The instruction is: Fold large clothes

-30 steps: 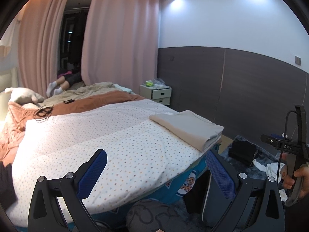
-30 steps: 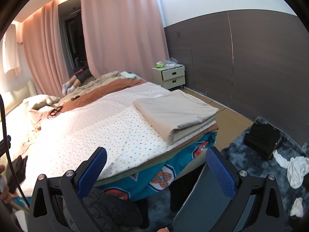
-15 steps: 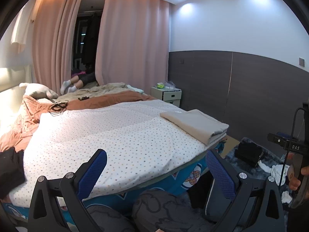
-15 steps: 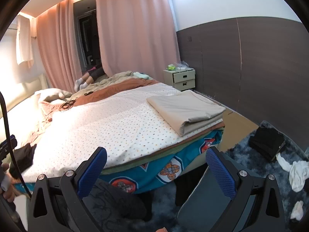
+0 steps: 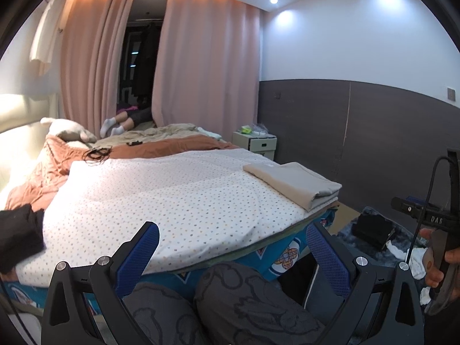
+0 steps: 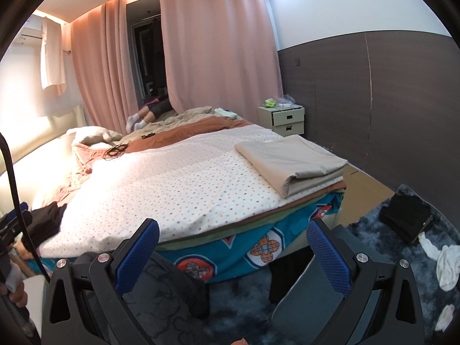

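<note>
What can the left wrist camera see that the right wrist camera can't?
Only the left wrist view shows the right hand-held gripper from the side, held at the right edge, and two ceiling spotlights.

Only the right wrist view shows both drawers of the nightstand and more of the white cloths on the rug.

Both show the folded beige cloth at the bed's corner, the dotted cover, the pink curtains and the black garment at the left.
</note>
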The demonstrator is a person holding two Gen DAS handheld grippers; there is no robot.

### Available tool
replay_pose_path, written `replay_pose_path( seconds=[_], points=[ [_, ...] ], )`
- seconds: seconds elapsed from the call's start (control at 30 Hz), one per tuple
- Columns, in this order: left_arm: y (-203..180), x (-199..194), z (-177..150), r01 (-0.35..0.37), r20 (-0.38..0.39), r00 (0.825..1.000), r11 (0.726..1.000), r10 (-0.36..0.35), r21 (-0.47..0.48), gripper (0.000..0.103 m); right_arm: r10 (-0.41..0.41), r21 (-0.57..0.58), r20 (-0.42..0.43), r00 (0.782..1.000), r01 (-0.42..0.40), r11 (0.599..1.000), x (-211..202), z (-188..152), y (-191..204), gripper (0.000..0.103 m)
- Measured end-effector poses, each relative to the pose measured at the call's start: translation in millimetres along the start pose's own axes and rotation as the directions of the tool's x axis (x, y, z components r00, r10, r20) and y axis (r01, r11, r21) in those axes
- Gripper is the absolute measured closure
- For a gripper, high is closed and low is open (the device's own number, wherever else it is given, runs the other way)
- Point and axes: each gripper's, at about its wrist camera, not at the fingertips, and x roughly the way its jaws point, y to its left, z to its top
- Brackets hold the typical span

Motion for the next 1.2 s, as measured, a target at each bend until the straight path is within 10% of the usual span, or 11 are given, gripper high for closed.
replay_pose_path(
  seconds=[1.2],
  points=[
    [7.2, -5.0, -10.9, -0.046, 0.0, 0.999, 0.998, 0.046, -0.033, 0.0, 0.009, -0.03, -0.038, 0.999, -0.01, 1.0, 12.4, -21.4, 12.6, 0.001]
  ],
)
